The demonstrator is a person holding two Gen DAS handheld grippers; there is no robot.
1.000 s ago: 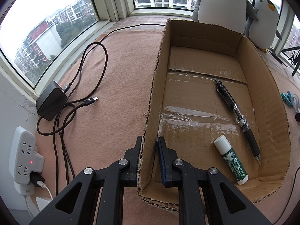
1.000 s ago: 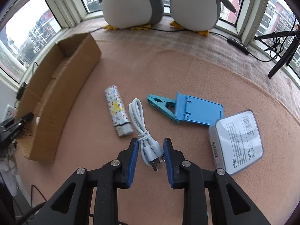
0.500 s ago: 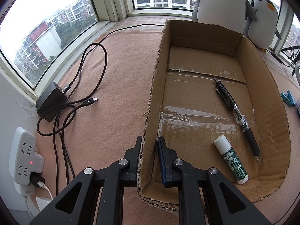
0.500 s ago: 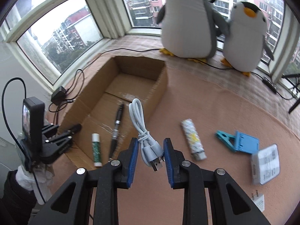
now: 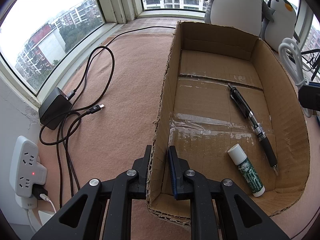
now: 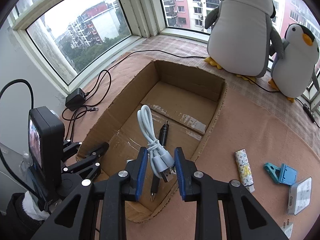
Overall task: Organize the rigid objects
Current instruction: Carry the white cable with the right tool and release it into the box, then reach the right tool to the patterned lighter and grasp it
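Note:
My left gripper (image 5: pixel 160 160) is shut on the near left wall of the open cardboard box (image 5: pixel 168 92). A black pen (image 5: pixel 252 122) and a green glue stick (image 5: pixel 247 170) lie inside it. My right gripper (image 6: pixel 161 166) is shut on a coiled white USB cable (image 6: pixel 152 140) and holds it above the box (image 6: pixel 120 108), over the pen (image 6: pixel 164 132). The cable also shows at the right edge of the left wrist view (image 5: pixel 290 60). The left gripper (image 6: pixel 88 156) shows in the right wrist view at the box's left wall.
On the felt right of the box lie a patterned lighter (image 6: pixel 245 168), a blue clip stand (image 6: pixel 282 174) and a clear case (image 6: pixel 300 196). Two plush penguins (image 6: pixel 242 26) stand behind. A black charger with cables (image 5: pixel 56 108) and a power strip (image 5: pixel 26 170) lie left.
My right gripper carried the white cable up from the felt and left, to above the box. The left gripper kept its hold on the box wall.

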